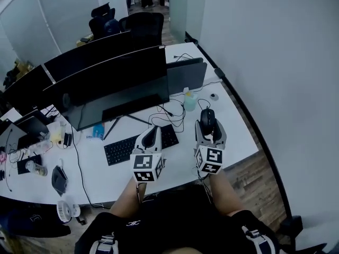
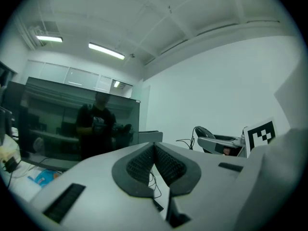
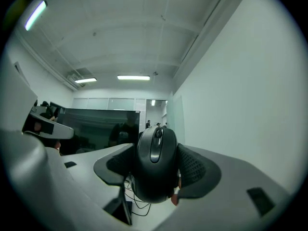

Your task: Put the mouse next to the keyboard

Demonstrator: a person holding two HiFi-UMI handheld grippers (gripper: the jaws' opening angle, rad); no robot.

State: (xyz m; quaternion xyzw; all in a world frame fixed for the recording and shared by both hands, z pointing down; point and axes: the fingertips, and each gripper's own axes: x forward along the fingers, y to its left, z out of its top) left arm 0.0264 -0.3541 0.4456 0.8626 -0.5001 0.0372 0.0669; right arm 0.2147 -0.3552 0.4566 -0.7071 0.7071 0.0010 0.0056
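Carrying is the step in hand, as I judge it: the right tongs (image 1: pixel 208 130) are closed on the sides of the one black mouse (image 3: pixel 155 162), nose pointing away, and it seems to hang clear of the white table (image 1: pixel 233 136), over the bare stretch to the right of the keyboard. The left tongs (image 2: pixel 154 161), level with them on the near left, have their ribbed pads pressed together with nothing between them, and sit over the right part of the single black keyboard (image 1: pixel 119 150). That makes two tongs, one loaded and one idle. The next move calls for lowering the mouse flat onto the clear patch just beside the keyboard's right end, letting it settle on its base, and only then spreading the jaws. It should land near enough to count as next to the keyboard, yet short of the tangle of dark cables (image 1: pixel 172 112) lying just beyond. Farther back on the right stands one small pale bottle (image 1: pixel 189 100). Behind the keyboard I count three dark screens, the biggest (image 1: pixel 114 83) in the middle. Beyond them, at the far edge, are two office chairs (image 1: pixel 143 23), though the farther one is hard to make out.
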